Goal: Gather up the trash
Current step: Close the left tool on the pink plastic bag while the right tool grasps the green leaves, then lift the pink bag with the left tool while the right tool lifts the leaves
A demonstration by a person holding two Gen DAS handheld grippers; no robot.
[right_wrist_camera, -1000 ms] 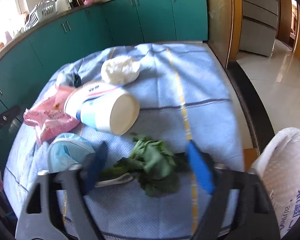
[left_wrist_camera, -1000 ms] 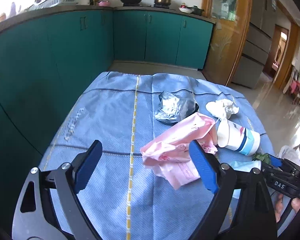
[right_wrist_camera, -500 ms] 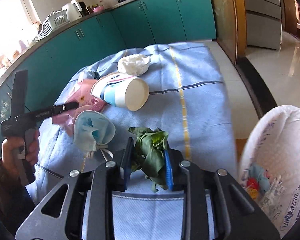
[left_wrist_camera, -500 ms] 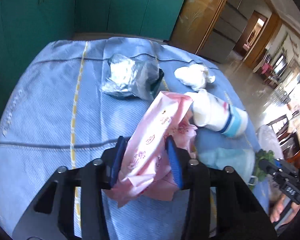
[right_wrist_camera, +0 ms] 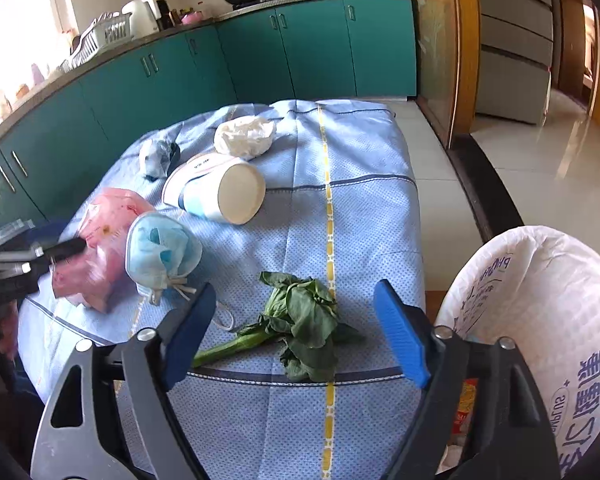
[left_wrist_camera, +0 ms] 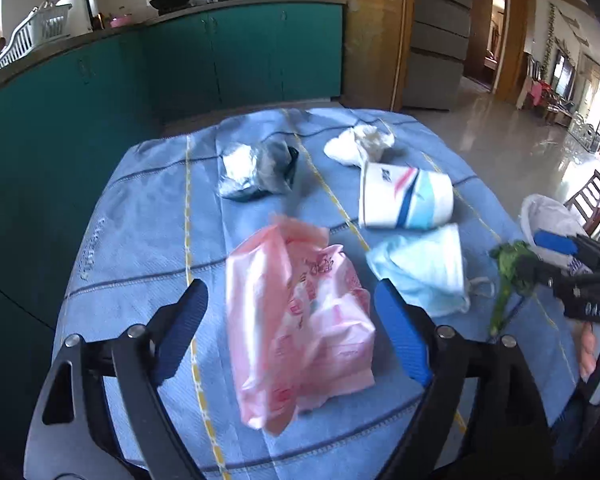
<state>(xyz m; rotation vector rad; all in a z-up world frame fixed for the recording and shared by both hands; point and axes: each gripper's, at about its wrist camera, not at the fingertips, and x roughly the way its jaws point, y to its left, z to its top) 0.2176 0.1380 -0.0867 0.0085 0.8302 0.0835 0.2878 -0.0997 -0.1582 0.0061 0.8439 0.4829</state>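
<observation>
My left gripper (left_wrist_camera: 289, 286) hovers over the blue-clothed table (left_wrist_camera: 148, 216), its jaws opening. A pink plastic bag (left_wrist_camera: 300, 320) lies between them, and the pads stand clear of it. My right gripper (right_wrist_camera: 294, 286) is opening too. A wilted green leaf (right_wrist_camera: 304, 320) lies on the cloth between its blue fingers (right_wrist_camera: 400, 336), untouched. In the left wrist view the right gripper (left_wrist_camera: 560, 248) shows at the right edge beside the leaf (left_wrist_camera: 512, 260). A white trash sack (right_wrist_camera: 540, 300) gapes open just right of the table.
A tipped paper cup (right_wrist_camera: 220, 192), a blue face mask (right_wrist_camera: 164, 252), a crumpled white tissue (right_wrist_camera: 244, 136) and a silver foil wrapper (right_wrist_camera: 156, 156) lie on the cloth. Teal kitchen cabinets (right_wrist_camera: 300, 52) line the far wall. Tiled floor (right_wrist_camera: 520, 152) stretches right.
Half a second ago each gripper was shut, left on the pink bag, right on the leaf. Both now stand wide, with the bag and the leaf lying on the cloth.
</observation>
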